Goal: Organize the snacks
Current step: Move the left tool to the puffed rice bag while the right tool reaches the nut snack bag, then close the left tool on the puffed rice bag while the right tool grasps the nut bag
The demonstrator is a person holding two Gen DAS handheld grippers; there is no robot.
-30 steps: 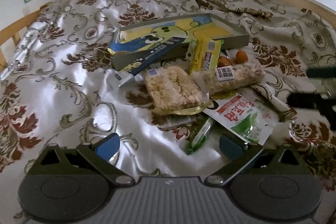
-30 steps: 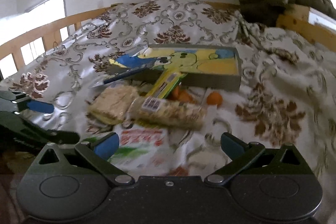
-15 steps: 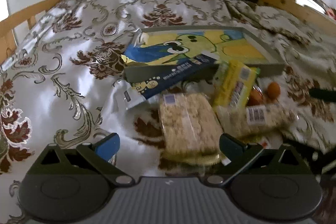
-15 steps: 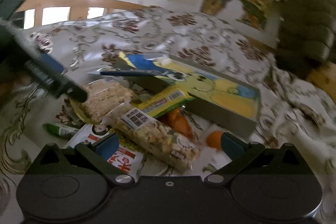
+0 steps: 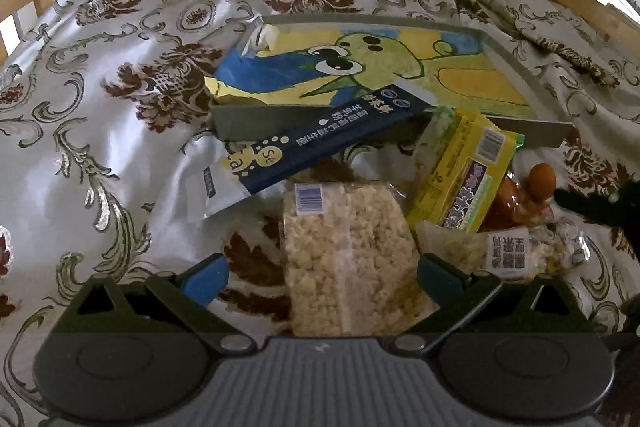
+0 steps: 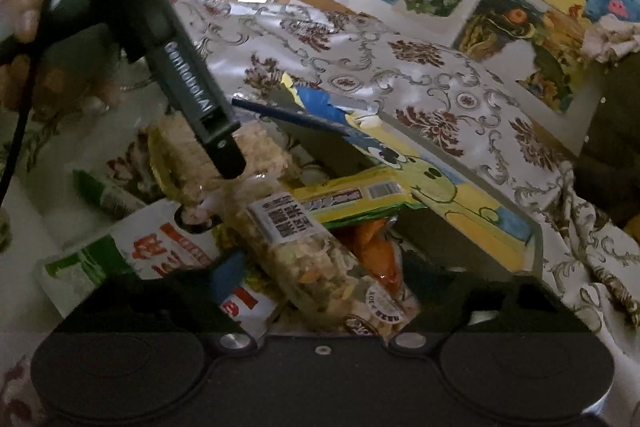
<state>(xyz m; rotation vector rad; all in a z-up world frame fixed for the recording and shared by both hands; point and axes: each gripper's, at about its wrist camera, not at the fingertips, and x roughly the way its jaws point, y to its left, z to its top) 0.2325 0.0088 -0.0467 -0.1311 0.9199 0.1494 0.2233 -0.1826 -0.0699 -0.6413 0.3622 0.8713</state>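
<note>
The bed [image 5: 120,147] is covered with a glossy white spread patterned in brown and silver florals. A shallow grey tray [image 5: 392,125] lined with a cartoon drawing is set on it, and a loose heap of snack packets is laid just in front. Among these are noted a puffed-rice bar [image 5: 348,259], a red-and-white sachet [image 6: 160,251] and a green stick pack [image 6: 104,193].

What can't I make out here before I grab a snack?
- Right tool, right wrist view: closing around the nut pack; its pads are dark and blurred, so contact is unclear.
- Orange snacks, left wrist view: half hidden behind the yellow pack.
- Rice cake: near end hidden by the left tool.
</note>
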